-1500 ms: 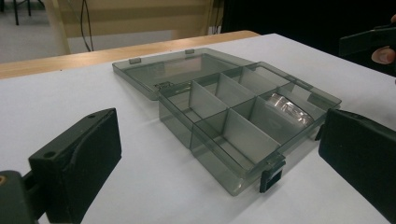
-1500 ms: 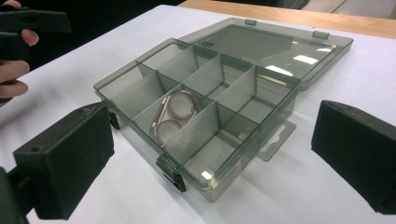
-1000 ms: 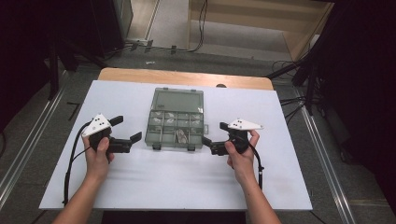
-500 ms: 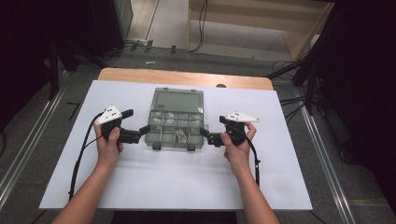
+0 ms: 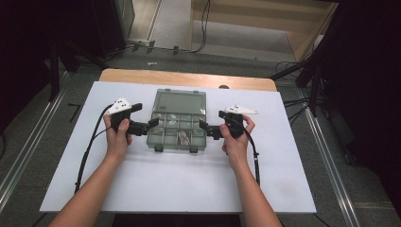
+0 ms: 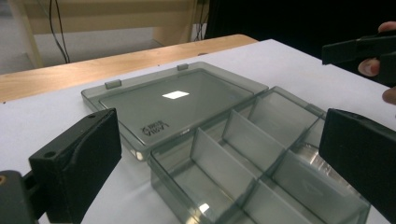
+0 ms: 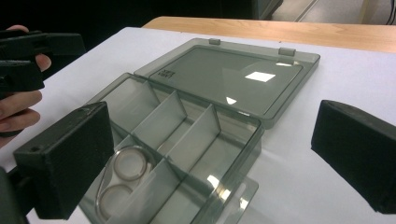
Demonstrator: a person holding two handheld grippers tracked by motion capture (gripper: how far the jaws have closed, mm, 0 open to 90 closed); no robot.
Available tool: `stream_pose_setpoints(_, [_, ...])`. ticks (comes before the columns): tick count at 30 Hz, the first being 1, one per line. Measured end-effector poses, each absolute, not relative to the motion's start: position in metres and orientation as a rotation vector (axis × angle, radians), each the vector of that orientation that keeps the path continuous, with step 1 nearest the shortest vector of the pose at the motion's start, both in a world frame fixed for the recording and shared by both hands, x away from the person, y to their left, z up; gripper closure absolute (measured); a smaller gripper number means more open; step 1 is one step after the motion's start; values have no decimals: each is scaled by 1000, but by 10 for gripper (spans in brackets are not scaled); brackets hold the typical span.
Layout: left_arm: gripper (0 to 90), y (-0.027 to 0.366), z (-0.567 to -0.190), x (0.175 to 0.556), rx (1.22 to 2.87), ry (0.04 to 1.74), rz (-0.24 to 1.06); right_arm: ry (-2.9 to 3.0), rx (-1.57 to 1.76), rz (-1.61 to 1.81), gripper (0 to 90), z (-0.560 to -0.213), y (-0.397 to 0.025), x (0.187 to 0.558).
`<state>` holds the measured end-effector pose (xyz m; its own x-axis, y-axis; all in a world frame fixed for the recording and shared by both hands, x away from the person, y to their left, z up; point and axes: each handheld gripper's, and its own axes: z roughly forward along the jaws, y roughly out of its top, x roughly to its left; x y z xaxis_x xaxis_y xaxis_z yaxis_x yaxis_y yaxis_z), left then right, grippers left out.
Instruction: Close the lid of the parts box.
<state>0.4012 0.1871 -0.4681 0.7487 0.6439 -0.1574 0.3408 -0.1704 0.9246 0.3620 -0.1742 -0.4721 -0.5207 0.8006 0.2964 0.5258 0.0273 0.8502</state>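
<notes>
A white sheet [image 5: 179, 184] covers the wooden table [image 5: 189, 78], perhaps paper.

Organizer box [image 5: 177, 125] between the two grippers is looking like smoky translucent plastic, glossy, lid [image 6: 180, 100] throwing back a hard glare. Left gripper [image 5: 152, 124] and right gripper [image 5: 203, 126] jaws are showing as matt black, slightly grainy plastic. White sheet [image 5: 165, 179] under them is reading matt, paper-like. Table edge [image 5: 189, 78] beyond the grippers is showing light wood, smooth.

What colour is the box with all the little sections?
The compartment box is see-through smoky grey plastic, clearest in the right gripper view.
</notes>
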Motion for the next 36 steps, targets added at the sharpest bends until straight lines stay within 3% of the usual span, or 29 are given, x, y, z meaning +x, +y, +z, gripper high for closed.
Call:
stream_pose_setpoints(27, [0, 173, -472, 461, 1805, 971, 161, 2107, 1504, 1574, 0, -479, -166, 427])
stream_pose_setpoints(36, [132, 168, -481, 471, 1818, 1082, 137, 2132, 1578, 1560, 42, -486, -159, 437])
